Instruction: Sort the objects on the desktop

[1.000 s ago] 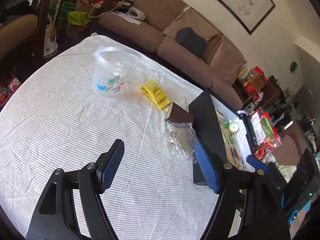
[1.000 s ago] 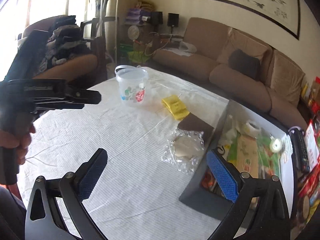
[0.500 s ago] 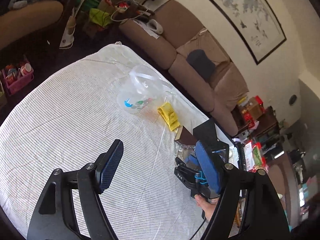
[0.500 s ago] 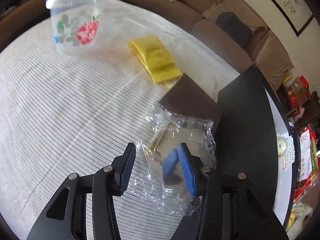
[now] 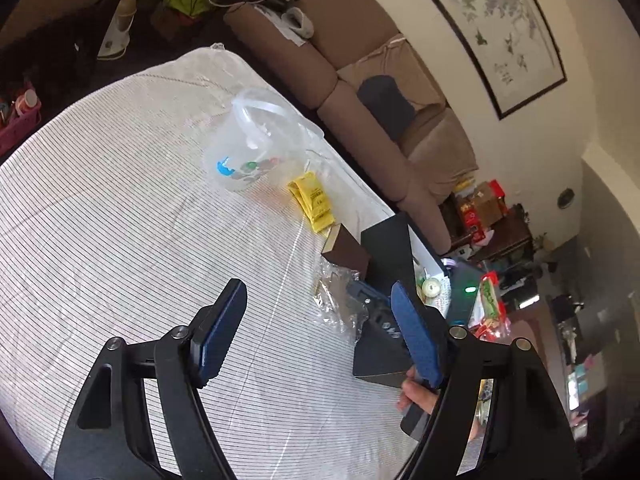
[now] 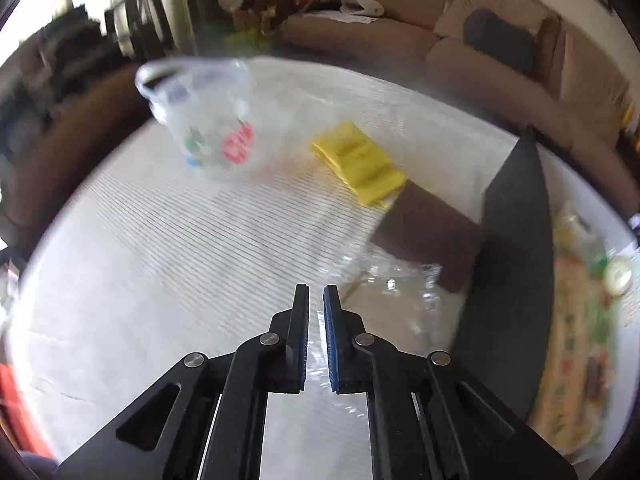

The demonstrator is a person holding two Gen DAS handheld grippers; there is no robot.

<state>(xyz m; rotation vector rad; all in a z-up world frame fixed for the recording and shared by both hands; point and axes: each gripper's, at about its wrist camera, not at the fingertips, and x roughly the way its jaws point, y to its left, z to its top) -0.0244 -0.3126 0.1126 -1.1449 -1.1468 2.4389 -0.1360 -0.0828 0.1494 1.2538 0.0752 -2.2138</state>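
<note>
A crinkled clear plastic bag [image 6: 384,296] lies on the striped tablecloth beside a dark brown box [image 6: 428,232]. My right gripper [image 6: 316,296] is shut on the near edge of the bag, its jaws nearly together with plastic between them. In the left wrist view the bag [image 5: 336,304] shows with the right gripper [image 5: 368,300] on it. My left gripper [image 5: 320,320] is open and empty above the cloth. A yellow packet stack [image 6: 360,164] and a clear plastic bucket [image 6: 204,120] sit farther back.
A black open box [image 6: 516,240] holding assorted items stands at the table's right edge. A brown sofa [image 5: 360,92] runs behind the table. The tablecloth [image 5: 120,220] spreads wide to the left.
My right gripper has closed from half open onto the plastic bag's edge and the view has pulled back. My left gripper has stayed open, shifting slightly.
</note>
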